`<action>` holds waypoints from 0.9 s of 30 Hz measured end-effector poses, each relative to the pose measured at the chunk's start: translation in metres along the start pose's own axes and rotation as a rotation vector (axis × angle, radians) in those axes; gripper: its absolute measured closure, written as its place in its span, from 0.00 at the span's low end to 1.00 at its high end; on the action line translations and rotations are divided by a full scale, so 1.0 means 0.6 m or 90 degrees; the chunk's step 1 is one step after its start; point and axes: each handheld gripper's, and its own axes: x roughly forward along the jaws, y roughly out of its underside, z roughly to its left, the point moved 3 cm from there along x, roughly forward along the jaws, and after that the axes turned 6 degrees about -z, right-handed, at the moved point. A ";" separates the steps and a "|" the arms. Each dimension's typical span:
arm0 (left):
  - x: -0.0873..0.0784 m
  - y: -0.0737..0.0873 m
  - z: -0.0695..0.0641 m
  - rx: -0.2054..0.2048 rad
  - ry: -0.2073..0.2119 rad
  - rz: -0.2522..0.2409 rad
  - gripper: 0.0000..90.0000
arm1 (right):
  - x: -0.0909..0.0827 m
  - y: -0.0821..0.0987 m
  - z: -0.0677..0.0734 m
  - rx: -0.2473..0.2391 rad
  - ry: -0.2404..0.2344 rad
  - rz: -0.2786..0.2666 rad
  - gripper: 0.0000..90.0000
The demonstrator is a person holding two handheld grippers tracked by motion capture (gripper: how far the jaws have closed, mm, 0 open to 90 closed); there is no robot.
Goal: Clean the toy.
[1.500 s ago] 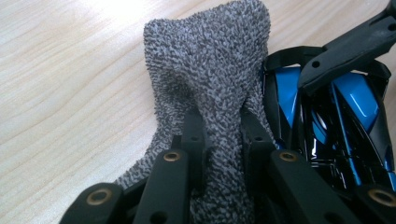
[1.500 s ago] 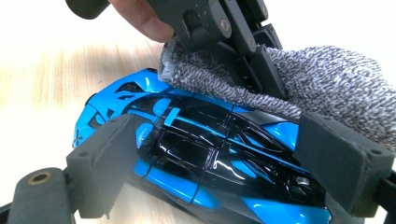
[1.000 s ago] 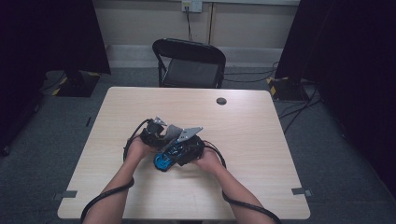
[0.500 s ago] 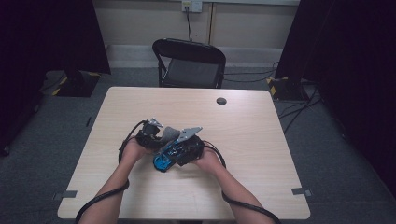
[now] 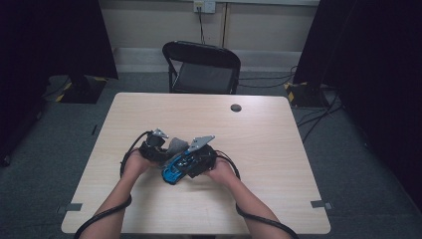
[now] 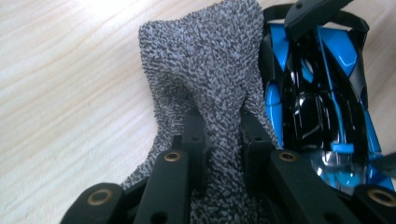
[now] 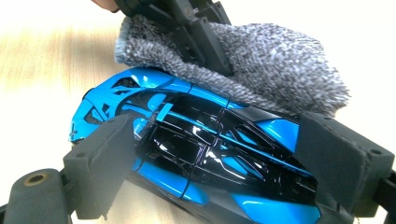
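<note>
A pale wooden table [image 5: 278, 149] stands before a black folding chair [image 5: 204, 67] on the far side, and a person's forearms come in from the near edge, meeting left of the table's middle. The right gripper [image 7: 224, 161] has its jaws spread wide and clamped on a blue and black toy car [image 5: 175, 168], one pad on each side of its body. Just left of it, the left gripper [image 6: 220, 128] pinches a fold of a grey speckled cloth [image 6: 205, 70], which lies against the car's side, and a small dark disc [image 5: 236, 107] sits well apart on the far side
</note>
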 end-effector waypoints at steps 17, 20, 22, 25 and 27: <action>-0.030 0.033 0.000 -0.006 0.003 0.000 0.84 | 0.000 -0.002 0.000 0.001 0.000 0.008 0.13; -0.034 0.039 -0.001 -0.011 0.002 -0.003 0.84 | 0.000 -0.001 -0.001 0.001 -0.001 0.007 0.13; -0.037 0.043 -0.001 -0.010 0.001 -0.003 0.84 | 0.000 -0.002 -0.001 0.000 -0.001 0.009 0.13; -0.044 0.048 -0.003 -0.011 0.000 0.000 0.84 | 0.000 -0.002 0.000 0.000 0.000 0.008 0.13; -0.048 0.053 -0.004 -0.011 -0.001 -0.002 0.84 | 0.000 -0.002 0.000 0.000 0.000 0.008 0.13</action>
